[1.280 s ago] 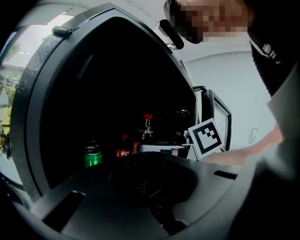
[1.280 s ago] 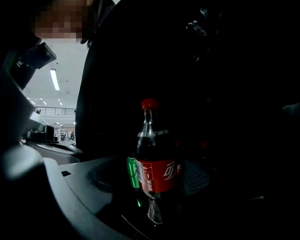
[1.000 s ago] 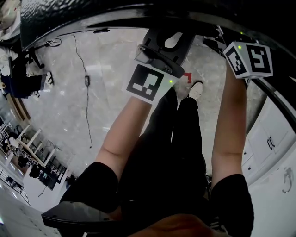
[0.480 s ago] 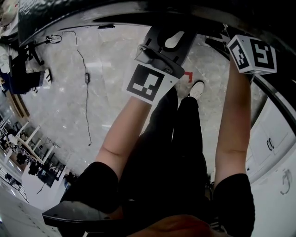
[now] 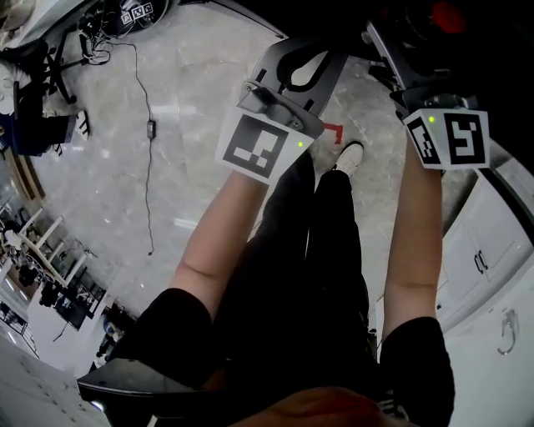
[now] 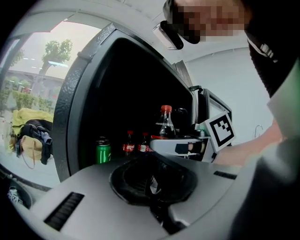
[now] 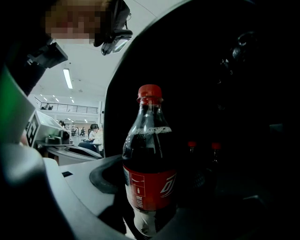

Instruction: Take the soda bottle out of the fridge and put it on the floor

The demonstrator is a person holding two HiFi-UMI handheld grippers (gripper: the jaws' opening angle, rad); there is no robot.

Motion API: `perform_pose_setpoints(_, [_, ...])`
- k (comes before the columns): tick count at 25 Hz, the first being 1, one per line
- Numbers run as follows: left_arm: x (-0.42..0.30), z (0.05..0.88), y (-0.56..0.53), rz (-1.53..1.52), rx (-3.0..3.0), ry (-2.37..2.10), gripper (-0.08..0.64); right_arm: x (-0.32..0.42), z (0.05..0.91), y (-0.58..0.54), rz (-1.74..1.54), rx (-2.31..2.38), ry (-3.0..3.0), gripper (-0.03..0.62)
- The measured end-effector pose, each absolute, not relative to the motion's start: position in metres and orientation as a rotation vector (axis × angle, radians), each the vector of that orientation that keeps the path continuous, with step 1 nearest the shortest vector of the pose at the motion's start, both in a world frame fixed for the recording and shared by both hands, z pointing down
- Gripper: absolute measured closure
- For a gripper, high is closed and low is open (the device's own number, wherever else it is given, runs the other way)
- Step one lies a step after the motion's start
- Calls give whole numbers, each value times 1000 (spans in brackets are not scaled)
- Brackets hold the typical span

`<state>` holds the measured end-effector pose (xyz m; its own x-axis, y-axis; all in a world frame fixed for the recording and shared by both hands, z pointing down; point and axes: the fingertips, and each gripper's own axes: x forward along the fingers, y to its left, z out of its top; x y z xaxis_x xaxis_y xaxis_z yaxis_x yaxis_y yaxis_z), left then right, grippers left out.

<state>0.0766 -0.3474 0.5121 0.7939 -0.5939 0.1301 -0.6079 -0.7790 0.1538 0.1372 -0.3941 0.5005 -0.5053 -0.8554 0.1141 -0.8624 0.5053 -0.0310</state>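
Note:
In the right gripper view, a large soda bottle (image 7: pixel 150 178) with dark cola, a red label and a red cap stands upright between my jaws, and my right gripper (image 7: pixel 149 208) is shut on its lower body. The left gripper view shows the same bottle (image 6: pixel 165 123) in front of the dark fridge opening (image 6: pixel 126 93). In the head view its red cap (image 5: pixel 447 15) shows at the top, above the right gripper's marker cube (image 5: pixel 448 138). My left gripper (image 6: pixel 154 190) is shut with nothing in it, left of the bottle.
Inside the fridge stand a green can (image 6: pixel 103 150) and two small cola bottles (image 6: pixel 130 143). Below me lies a marble floor (image 5: pixel 108 192) with a cable (image 5: pixel 150 125) and a red tape mark (image 5: pixel 335 131). White cabinets (image 5: pixel 488 267) stand at the right.
The fridge's dark edge has left the top of the head view. The right gripper's cube has shifted a little down and left, and the bottle's red cap now shows above it.

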Motion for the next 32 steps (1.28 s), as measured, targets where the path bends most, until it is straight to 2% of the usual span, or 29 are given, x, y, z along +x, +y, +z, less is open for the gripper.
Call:
perform_pose_setpoints(8, [68, 525, -297, 114, 2744, -1071, 560, 121, 496, -323, 113, 1359, -2764, 273])
perform_pose_setpoints(14, [48, 555, -259, 173, 2687, -1173, 560, 99, 546, -278, 143, 1202, -2789, 273])
perform_pose_setpoints(19, [25, 603, -233, 202, 2585, -1224, 560, 84, 618, -247, 218, 1104, -2751, 273])
perform_pose_setpoints(32, [-4, 812, -188, 396, 2435, -1076, 560, 58, 864, -209, 452, 1145, -2558, 273])
